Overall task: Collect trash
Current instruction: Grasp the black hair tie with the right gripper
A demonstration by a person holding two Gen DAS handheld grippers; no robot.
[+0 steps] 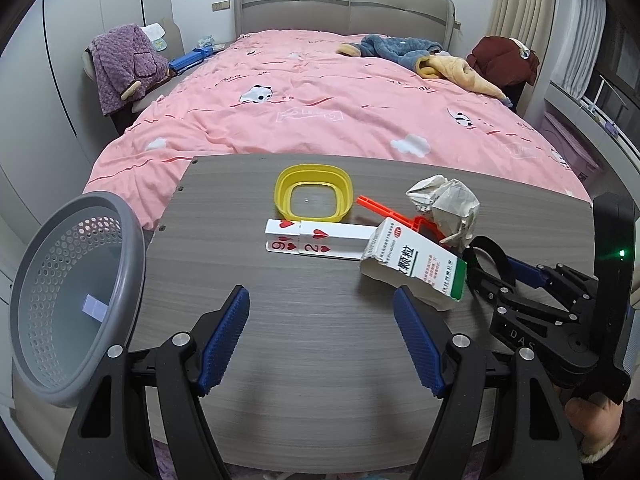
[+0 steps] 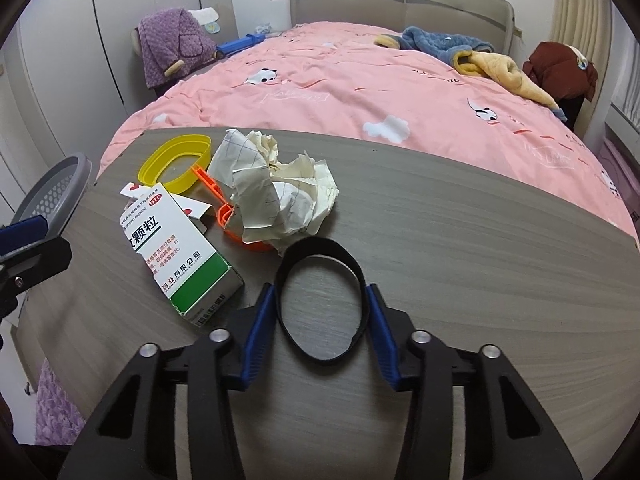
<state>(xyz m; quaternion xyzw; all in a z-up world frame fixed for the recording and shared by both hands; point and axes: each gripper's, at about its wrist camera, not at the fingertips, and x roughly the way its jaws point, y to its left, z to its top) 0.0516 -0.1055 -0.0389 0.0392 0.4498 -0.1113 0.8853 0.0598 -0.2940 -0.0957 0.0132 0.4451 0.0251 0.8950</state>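
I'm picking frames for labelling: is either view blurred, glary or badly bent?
Left wrist view: sharp, soft even light, faint shadows under the left gripper; table edge bows from the fisheye, corners go black. Right wrist view: equally sharp on the black band in the right gripper; medicine box print readable, no glare, same bowing.

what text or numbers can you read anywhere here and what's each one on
"颗粒": big characters on the white and green medicine box.
"OTC": red oval on the same box.
"有限公司": the box's green band; its small print is too small to read.
"9" and "2", with red hearts: playing cards lying on the table.
"DAS": right gripper body, cut off.
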